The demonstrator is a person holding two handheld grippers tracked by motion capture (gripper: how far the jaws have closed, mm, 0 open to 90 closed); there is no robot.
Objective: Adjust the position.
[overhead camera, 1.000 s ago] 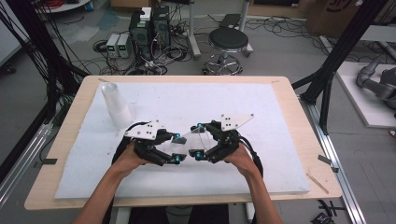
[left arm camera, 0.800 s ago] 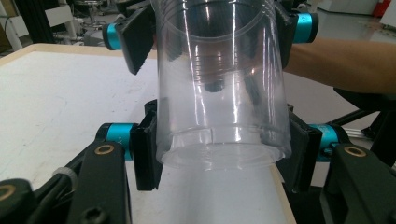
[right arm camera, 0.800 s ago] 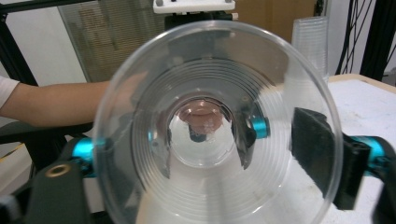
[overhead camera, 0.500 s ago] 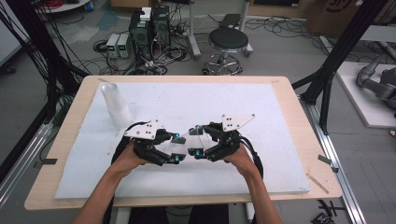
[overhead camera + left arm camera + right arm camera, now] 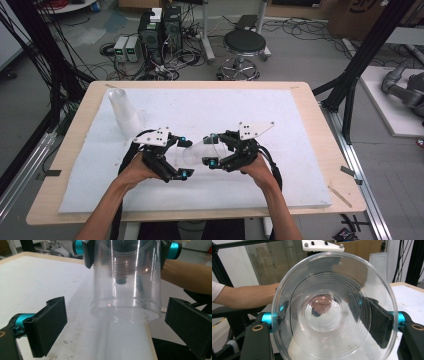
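clear plastic cup (image 5: 200,150) at centre of the high view, held sideways over the bench (image 5: 300,100), clamped near its rim by the right hand-held gripper (image 5: 214,150), left hand-held gripper (image 5: 185,157) spread apart about its base; probably light, slick, crushable, best pinched gently.

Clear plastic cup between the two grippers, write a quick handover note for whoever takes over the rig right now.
Right gripper: shut on the clear plastic cup, held on its side above the white mat, mouth toward the right gripper's own camera.
Left gripper: open, its jaws on either side of the cup's base, not touching it.
A stack of clear cups stands at the mat's far left.
Done: one cup lifted and presented to the left gripper.
Left: probably close the left gripper on the base, then let go with the right. Grip gently; the thin cup looks easy to crush.
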